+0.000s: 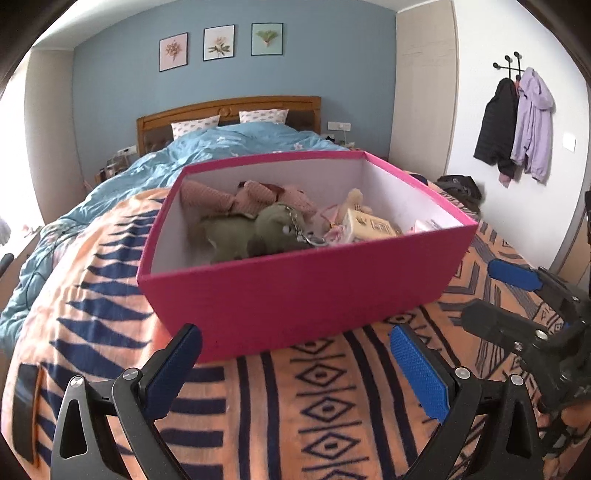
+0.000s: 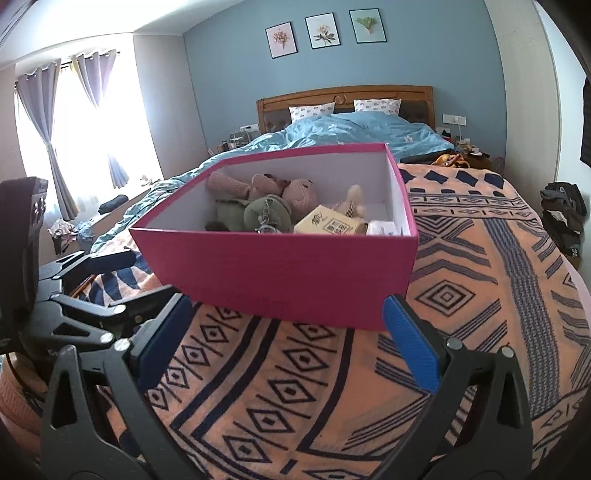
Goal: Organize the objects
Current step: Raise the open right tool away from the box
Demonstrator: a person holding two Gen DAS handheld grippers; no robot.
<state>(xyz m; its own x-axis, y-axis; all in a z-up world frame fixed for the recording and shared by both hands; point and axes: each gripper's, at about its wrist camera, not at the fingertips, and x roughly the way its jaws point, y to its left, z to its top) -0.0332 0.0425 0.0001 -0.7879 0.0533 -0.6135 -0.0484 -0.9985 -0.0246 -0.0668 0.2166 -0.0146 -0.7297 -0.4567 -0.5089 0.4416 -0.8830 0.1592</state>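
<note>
Box (image 1: 295,295), pink outside and white inside, sits lidless on the orange and navy blanket (image 1: 314,406) at the foot of the bed (image 2: 351,129). Nearest the cameras, the left claw (image 1: 295,365) is spread wide and grips nothing, its blue pads (image 1: 421,373) hovering over the blanket just short of the box's near wall. The right claw (image 2: 286,339) is likewise spread and empty, its pads (image 2: 410,343) framing the near right corner of the box without visibly touching it. Each claw appears at the edge of the other's view: the right one at the far right of the left view, the left one at the lower left of the right view.

Inside the box, a green plush (image 2: 258,214) with a metal chain lies toward the front, beside a tan carton (image 2: 328,225) with dark print. Behind them lie a pink plush (image 2: 273,188) and a small cream plush (image 2: 352,199). A white item at the right wall is too hidden to identify.

Beyond the box, a blue duvet (image 2: 351,129) covers the bed up to two pillows (image 2: 310,110) and a wooden headboard (image 2: 343,96). Three framed prints (image 2: 325,31) hang on the blue wall. Curtains (image 2: 40,110) flank a bright window to the left, and jackets (image 1: 517,125) hang on hooks to the right.
</note>
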